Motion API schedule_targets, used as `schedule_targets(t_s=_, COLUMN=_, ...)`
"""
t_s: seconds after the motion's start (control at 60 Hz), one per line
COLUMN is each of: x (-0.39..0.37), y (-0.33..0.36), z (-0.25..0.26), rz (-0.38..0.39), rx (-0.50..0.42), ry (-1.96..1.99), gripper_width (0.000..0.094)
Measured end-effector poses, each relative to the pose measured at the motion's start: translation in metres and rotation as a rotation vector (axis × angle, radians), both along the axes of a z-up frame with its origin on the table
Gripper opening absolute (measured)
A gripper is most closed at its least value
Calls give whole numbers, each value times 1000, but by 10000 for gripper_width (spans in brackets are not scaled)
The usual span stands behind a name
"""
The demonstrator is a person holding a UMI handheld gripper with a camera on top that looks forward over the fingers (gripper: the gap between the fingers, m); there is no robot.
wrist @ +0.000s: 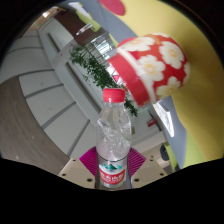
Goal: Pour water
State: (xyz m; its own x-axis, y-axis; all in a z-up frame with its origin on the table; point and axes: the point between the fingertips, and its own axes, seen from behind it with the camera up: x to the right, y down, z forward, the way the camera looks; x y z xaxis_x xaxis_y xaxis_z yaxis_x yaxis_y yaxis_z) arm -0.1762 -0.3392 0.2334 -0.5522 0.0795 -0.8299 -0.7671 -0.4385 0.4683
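Observation:
A clear plastic water bottle (113, 140) with a red cap and a red and white label stands upright between my fingers. My gripper (113, 168) is shut on the bottle, with the magenta pads (86, 160) pressing its lower body on both sides. Just beyond and above the cap hangs a red cup with white flowers (149, 65), tilted on its side with its mouth facing the bottle. The bottle appears lifted, with the room seen far behind it.
A potted green plant (93, 68) stands behind the cup. White steps or benches (45, 85) run along the left side. A yellow wall (195, 100) curves along the right side behind the cup.

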Motion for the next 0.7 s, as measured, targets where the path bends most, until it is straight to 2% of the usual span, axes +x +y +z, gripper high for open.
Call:
schedule_targets(t_s=0.017, x=3, y=16, z=8, rz=6, rx=1, ry=-23, gripper_width=349)
schedule_targets(t_s=0.067, x=-4, y=-6, z=10, rz=9, rx=24, ry=-104, gripper_width=351)
schedule_targets(t_s=0.15, x=-1, y=8, z=41, rz=-4, rx=93, ry=-302, gripper_width=348)
schedule_targets(t_s=0.183, x=5, y=-6, z=53, rz=-24, rx=130, ry=-397, gripper_width=351)
schedule_targets(t_s=0.217, x=11, y=7, z=70, rz=-48, rx=168, ry=-503, gripper_width=349)
schedule_targets(t_s=0.283, x=22, y=-1, z=94, rz=-139, rx=250, ry=-766, gripper_width=351)
schedule_targets(t_s=0.4, x=86, y=-9, z=124, rz=-344, rx=358, ry=-1206, gripper_width=355)
schedule_targets(t_s=0.467, x=104, y=2, z=146, rz=-423, rx=372, ry=-1397, gripper_width=356)
schedule_targets(t_s=0.567, x=159, y=8, z=126, rz=-513, rx=358, ry=-1656, gripper_width=354)
schedule_targets(t_s=0.633, x=190, y=13, z=111, rz=-535, rx=312, ry=-1825, gripper_width=355)
schedule_targets(t_s=0.7, x=221, y=23, z=87, rz=-513, rx=258, ry=-1949, gripper_width=353)
